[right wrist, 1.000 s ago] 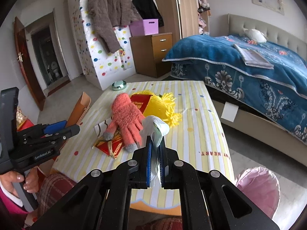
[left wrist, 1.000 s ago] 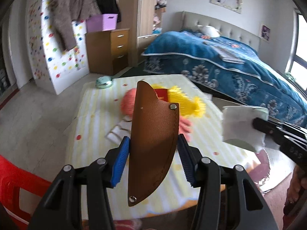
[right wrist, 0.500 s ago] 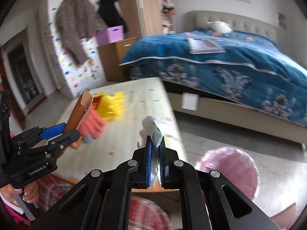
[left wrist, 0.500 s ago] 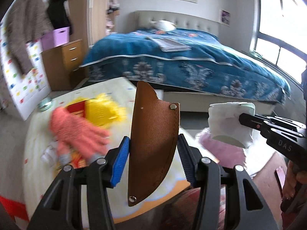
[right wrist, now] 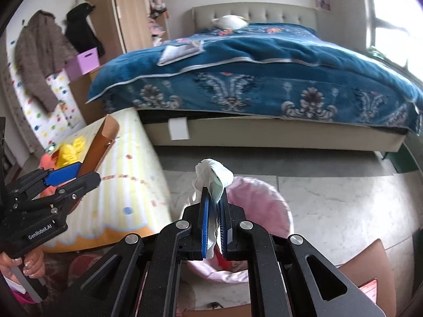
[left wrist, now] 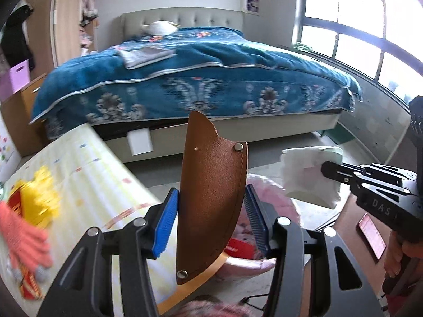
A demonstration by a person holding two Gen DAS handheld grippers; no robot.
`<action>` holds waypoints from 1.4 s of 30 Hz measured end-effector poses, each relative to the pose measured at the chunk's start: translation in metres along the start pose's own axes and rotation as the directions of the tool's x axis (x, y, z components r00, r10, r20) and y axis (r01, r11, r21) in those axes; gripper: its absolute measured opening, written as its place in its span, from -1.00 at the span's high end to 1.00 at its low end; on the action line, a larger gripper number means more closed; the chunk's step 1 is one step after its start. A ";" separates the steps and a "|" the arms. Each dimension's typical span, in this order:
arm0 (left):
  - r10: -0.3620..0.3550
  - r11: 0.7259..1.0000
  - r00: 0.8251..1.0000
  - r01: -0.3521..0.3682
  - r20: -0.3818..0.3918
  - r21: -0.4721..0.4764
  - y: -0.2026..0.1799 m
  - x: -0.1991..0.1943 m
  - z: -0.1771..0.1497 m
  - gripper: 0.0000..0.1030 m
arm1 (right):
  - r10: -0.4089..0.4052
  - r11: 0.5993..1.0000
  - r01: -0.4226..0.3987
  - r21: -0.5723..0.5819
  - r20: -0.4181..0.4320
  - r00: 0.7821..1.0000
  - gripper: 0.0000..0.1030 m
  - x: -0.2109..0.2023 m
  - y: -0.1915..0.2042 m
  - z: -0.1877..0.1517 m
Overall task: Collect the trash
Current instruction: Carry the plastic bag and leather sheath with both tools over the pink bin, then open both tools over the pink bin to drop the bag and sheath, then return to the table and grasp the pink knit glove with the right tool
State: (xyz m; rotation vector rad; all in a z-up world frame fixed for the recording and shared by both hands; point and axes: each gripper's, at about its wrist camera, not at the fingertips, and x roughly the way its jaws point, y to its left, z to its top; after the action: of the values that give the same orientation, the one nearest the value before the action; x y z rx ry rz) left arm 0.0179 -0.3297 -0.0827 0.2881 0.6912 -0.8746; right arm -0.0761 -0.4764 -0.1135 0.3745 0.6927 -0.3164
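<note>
Both grippers have swung away from the striped table [left wrist: 87,169] toward the pink bin [right wrist: 264,206] on the floor beside it, which now sits right under their fingers. The left gripper [left wrist: 211,211] pinches a brown leather sheath [left wrist: 211,198] upright between its blue pads [left wrist: 166,219], above the bin's near rim. The right gripper [right wrist: 214,227], pressed nearly together, clamps a crumpled white tissue [right wrist: 214,178] over the bin.

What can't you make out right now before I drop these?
- Pink bin contents: right wrist view, hidden behind the right hand-held gripper and tissue.
- Bin opening: left wrist view, blocked by brown sheath.
- Table items: left wrist view, motion-blurred.
</note>
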 end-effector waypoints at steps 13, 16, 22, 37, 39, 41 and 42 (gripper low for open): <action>-0.038 0.999 0.998 0.038 -0.043 -0.004 -0.007 0.030 0.009 -0.43 | -0.040 0.997 0.044 0.071 -0.057 0.998 0.33 0.028 -0.034 0.003; -0.011 0.999 0.998 0.009 -0.054 -0.037 0.009 0.022 0.000 -0.44 | -0.034 0.996 0.039 0.079 -0.061 0.998 0.33 0.025 -0.033 0.000; 0.059 0.994 0.997 -0.062 -0.040 -0.087 0.035 -0.010 -0.018 -0.45 | 0.002 0.998 0.001 0.055 -0.047 0.999 0.33 0.017 -0.014 -0.004; 0.276 0.941 0.961 -0.272 -0.009 -0.201 0.104 -0.102 -0.063 -0.52 | 0.166 0.973 -0.173 -0.150 -0.059 0.984 0.33 -0.001 0.110 -0.002; 0.308 0.924 0.951 -0.303 -0.016 -0.233 0.118 -0.113 -0.071 -0.53 | 0.197 0.959 -0.207 -0.194 -0.070 0.978 0.33 -0.001 0.134 -0.001; 0.343 0.904 0.939 -0.338 -0.027 -0.262 0.134 -0.123 -0.080 -0.54 | 0.210 0.951 -0.222 -0.215 -0.075 0.975 0.33 -0.001 0.148 -0.001; 0.361 0.894 0.932 -0.356 -0.033 -0.271 0.140 -0.127 -0.084 -0.54 | 0.221 0.945 -0.234 -0.230 -0.080 0.972 0.33 0.000 0.158 -0.001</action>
State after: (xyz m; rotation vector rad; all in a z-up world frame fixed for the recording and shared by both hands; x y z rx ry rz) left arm 0.0344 -0.1244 -0.0671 0.1521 0.7046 -0.4203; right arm -0.0135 -0.3362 -0.0780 0.2309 0.7229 -0.0019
